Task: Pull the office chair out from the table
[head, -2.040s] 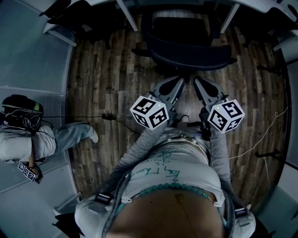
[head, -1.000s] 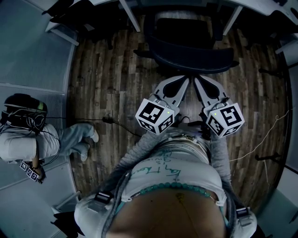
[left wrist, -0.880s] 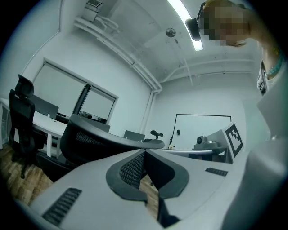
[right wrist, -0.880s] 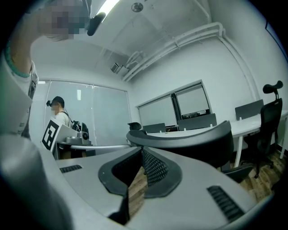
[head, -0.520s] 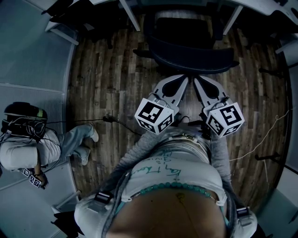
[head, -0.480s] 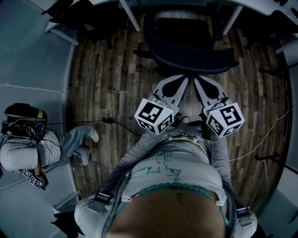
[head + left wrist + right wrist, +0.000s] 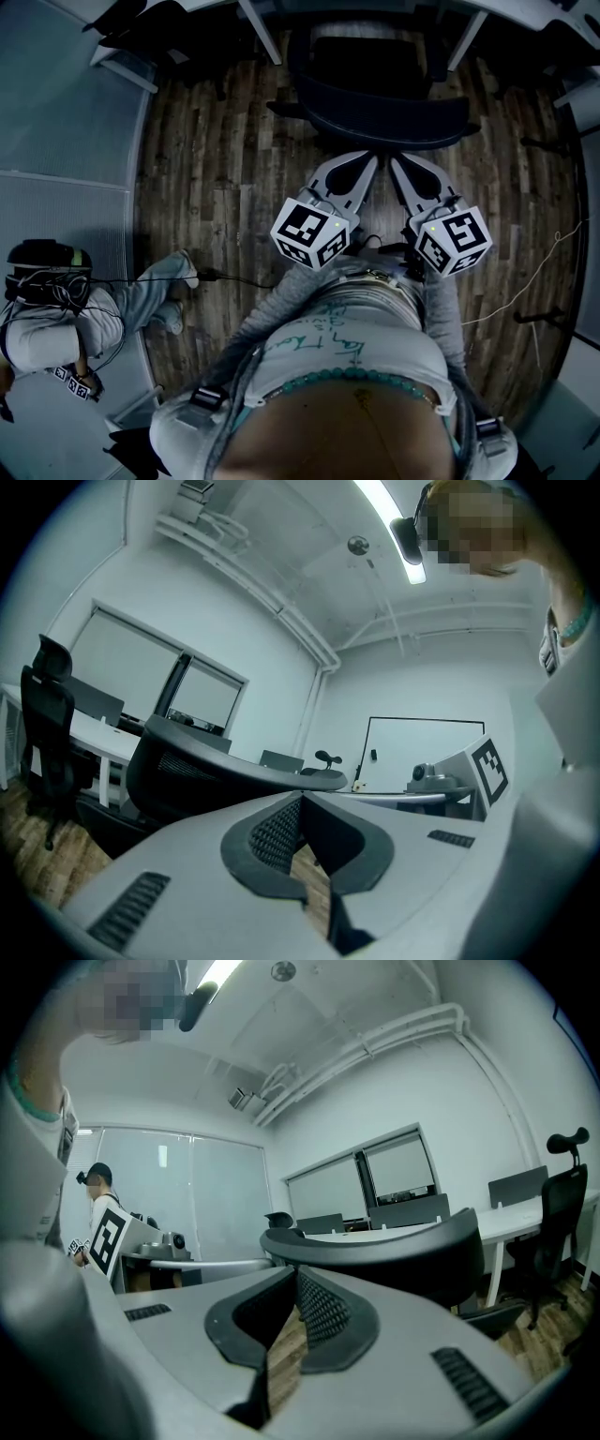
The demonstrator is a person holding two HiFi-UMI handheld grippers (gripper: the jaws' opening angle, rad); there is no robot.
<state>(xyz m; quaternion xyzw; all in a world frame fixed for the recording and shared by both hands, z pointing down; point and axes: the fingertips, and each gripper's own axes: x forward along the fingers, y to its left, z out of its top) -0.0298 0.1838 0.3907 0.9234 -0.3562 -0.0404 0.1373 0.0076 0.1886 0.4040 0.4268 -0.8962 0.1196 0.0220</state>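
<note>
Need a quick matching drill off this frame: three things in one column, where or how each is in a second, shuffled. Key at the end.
Things
1. black mesh-backed office chair
2. left gripper
3. seated person in a pale top

Places or states
A. at the far left of the head view, on the grey floor
B. at the top of the head view, between the legs of the white table
C. jaws shut, nothing between them, aimed at the chair's backrest

Pairs: 1-B, 2-C, 3-A

Office: desks [image 7: 514,1215], office chair [image 7: 380,94], whiteboard [image 7: 424,747]
</note>
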